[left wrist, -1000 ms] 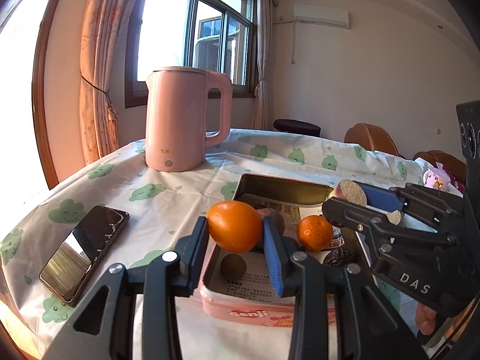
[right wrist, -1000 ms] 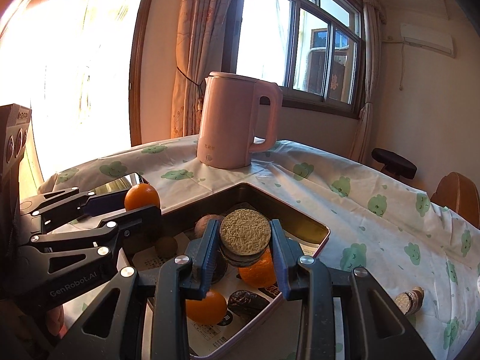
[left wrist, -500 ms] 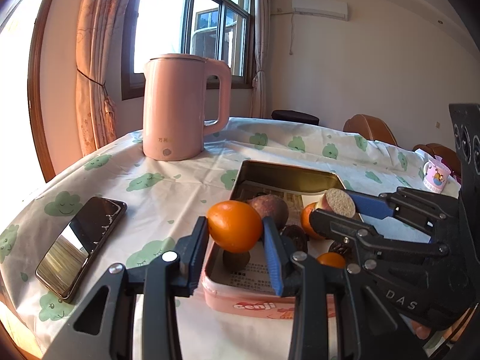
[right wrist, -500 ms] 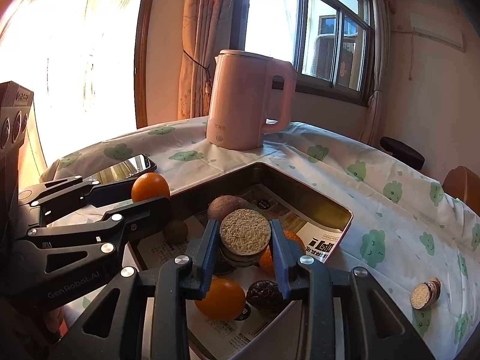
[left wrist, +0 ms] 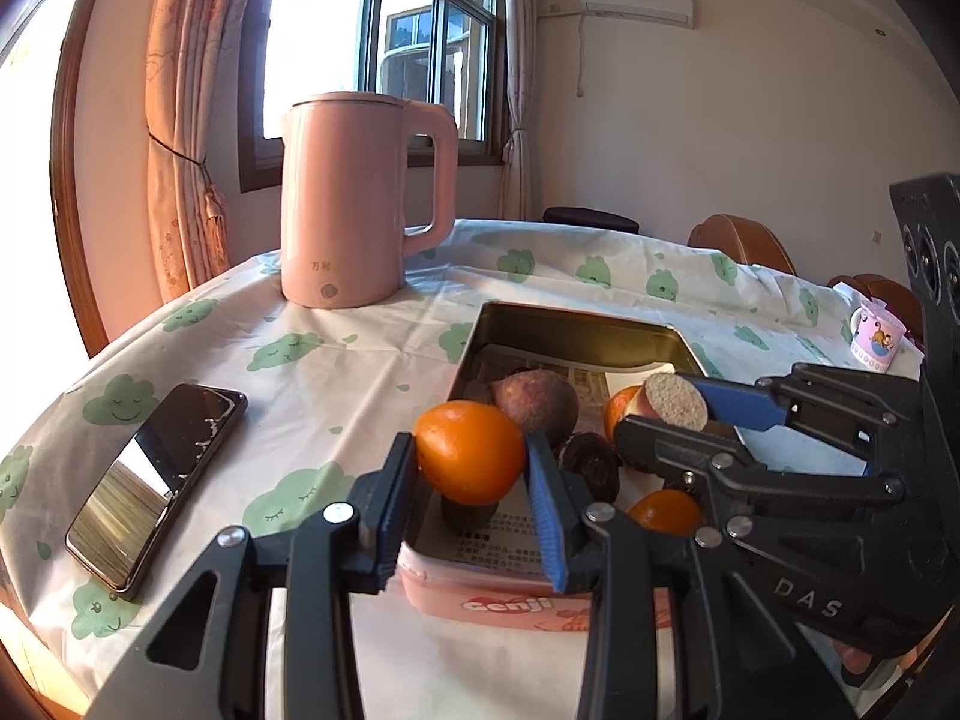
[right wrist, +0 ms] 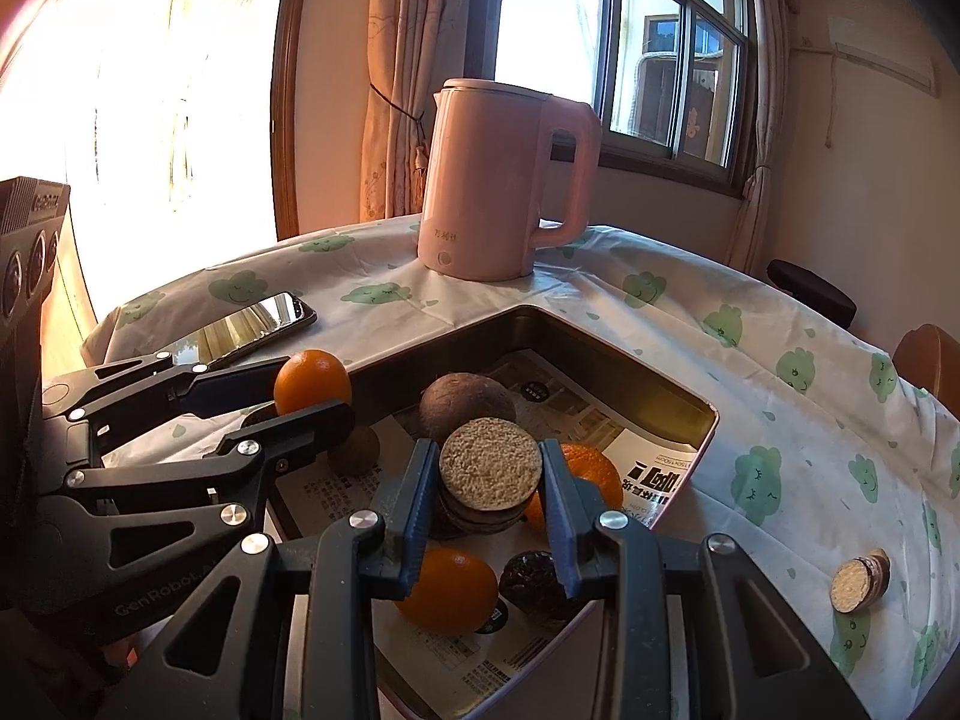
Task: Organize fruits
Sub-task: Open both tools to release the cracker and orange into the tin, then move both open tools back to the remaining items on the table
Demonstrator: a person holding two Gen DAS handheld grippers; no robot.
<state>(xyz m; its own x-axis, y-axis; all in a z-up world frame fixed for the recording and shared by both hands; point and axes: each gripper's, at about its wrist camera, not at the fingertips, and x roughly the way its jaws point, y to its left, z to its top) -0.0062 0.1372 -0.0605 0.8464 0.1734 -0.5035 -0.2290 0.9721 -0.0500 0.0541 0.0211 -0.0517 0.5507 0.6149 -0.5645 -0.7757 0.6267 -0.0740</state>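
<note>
- A cloud-print tablecloth [left wrist: 336, 372] covers the round table; a phone [left wrist: 156, 480] lies left of the left gripper [left wrist: 471, 456], a pink kettle [left wrist: 354, 204] stands beyond it, by the window [left wrist: 384, 36].
- The left gripper is clamped on an orange [left wrist: 468, 450] at the tin [left wrist: 576, 324]'s near-left edge; the right gripper [right wrist: 489, 468] is clamped on a cut brown fruit [right wrist: 489, 468] above the tin.
- Only the right wrist view shows another cut piece [right wrist: 858, 582] on the cloth to the right; only the left shows a mug [left wrist: 876, 342].
- Since a second ago, the tin sits slightly farther ahead of both grippers.
</note>
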